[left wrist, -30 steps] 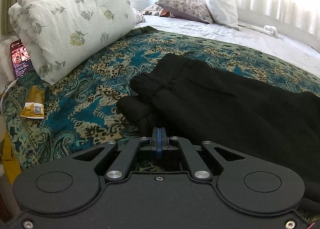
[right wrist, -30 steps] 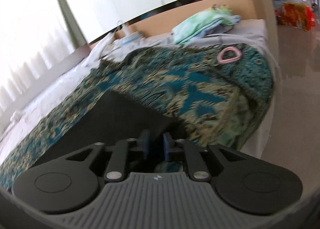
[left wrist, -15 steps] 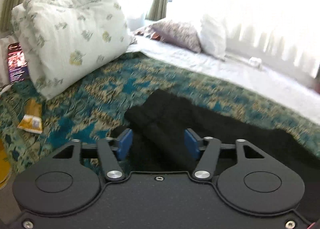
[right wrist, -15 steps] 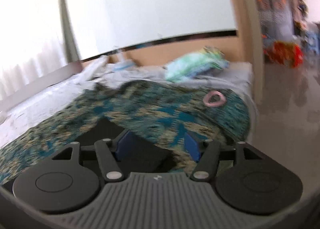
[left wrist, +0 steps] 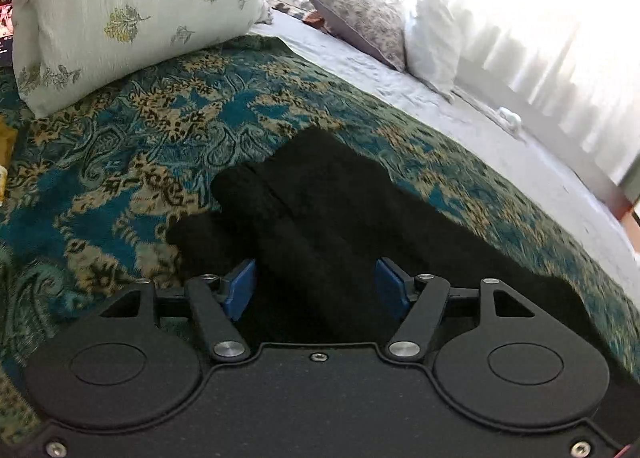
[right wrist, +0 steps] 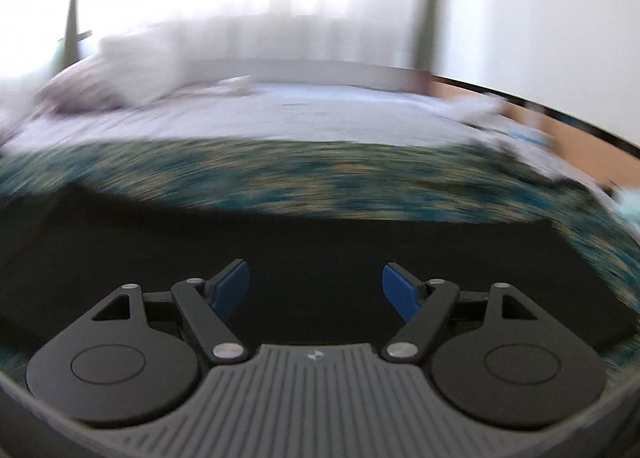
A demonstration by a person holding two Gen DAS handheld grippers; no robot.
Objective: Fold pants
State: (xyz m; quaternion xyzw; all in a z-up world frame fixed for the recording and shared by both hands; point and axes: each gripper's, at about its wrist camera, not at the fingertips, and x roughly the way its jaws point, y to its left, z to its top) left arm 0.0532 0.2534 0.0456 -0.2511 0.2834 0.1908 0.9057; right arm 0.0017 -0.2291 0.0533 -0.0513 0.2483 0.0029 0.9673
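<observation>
Black pants (left wrist: 332, 194) lie on the teal patterned bedspread (left wrist: 120, 186), the bunched waistband end nearest in the left wrist view. My left gripper (left wrist: 315, 278) hovers at that end. Its jaws are opening, and a fold of black cloth lies between the blue pads (left wrist: 240, 286) without being pinched. In the blurred right wrist view the pants (right wrist: 280, 242) stretch as a flat dark band across the bedspread (right wrist: 320, 170). Over them my right gripper (right wrist: 316, 282) has its jaws opening wide, with nothing gripped between the blue pads.
A large leaf-print pillow (left wrist: 128, 10) rests at the bedspread's far left. A grey floral pillow (left wrist: 360, 22) and a white one (left wrist: 432, 42) lie on the white sheet (left wrist: 500, 138) by the bright curtained window. A phone (left wrist: 5, 26) and a yellow packet (left wrist: 6, 146) sit at the left edge.
Both grippers went from shut to open, letting go of the pants. The right one swung round from the bed's foot and the floor to face across the pants toward the window.
</observation>
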